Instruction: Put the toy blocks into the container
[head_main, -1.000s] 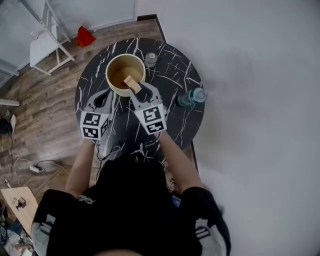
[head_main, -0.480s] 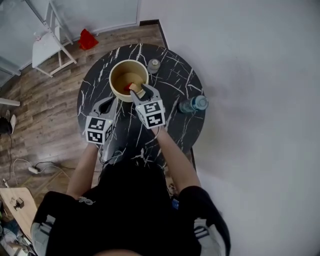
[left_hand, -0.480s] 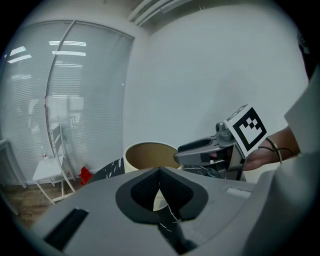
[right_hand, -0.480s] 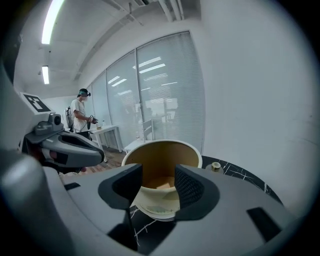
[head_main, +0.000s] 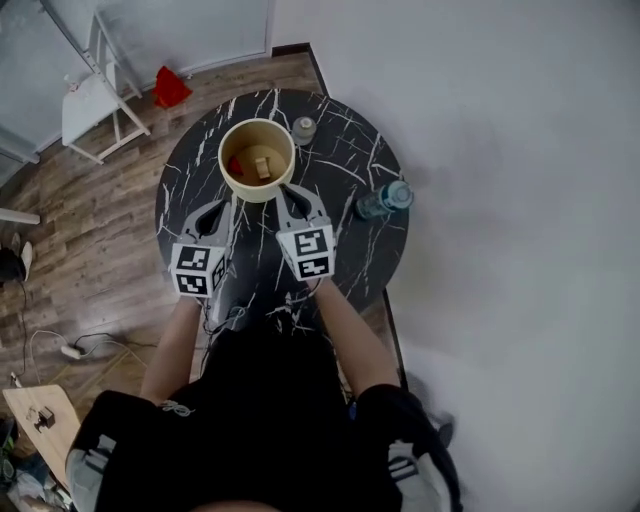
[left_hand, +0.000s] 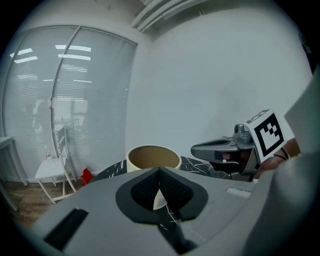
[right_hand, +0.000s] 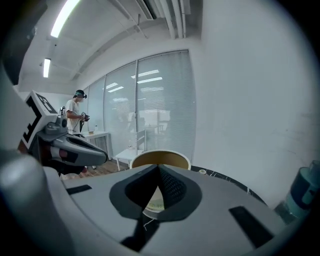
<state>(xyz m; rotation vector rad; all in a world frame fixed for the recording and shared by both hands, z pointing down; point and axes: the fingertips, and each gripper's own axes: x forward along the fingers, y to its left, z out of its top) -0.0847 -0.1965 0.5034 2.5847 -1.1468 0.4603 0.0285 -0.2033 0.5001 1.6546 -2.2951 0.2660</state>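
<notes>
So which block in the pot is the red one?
The red block lies by the container's left wall in the head view; the tan block sits nearer the middle.

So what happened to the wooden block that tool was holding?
The right tool dropped the wooden block into the container, beside a red block, then drew back and shut empty. The left tool, shut, and the bottle stayed put.

An office-like test room: plain white walls, a wood-look floor (head_main: 90, 260), a white folding chair (head_main: 95, 95) at ten o'clock of the round marble-patterned table (head_main: 380, 215), loose cables (head_main: 70, 350) at eight o'clock, glass partitions with blinds (right_hand: 150, 105), ceiling strip lights (right_hand: 65, 17), and another person (right_hand: 76, 112) standing by a white desk (right_hand: 97, 135).
</notes>
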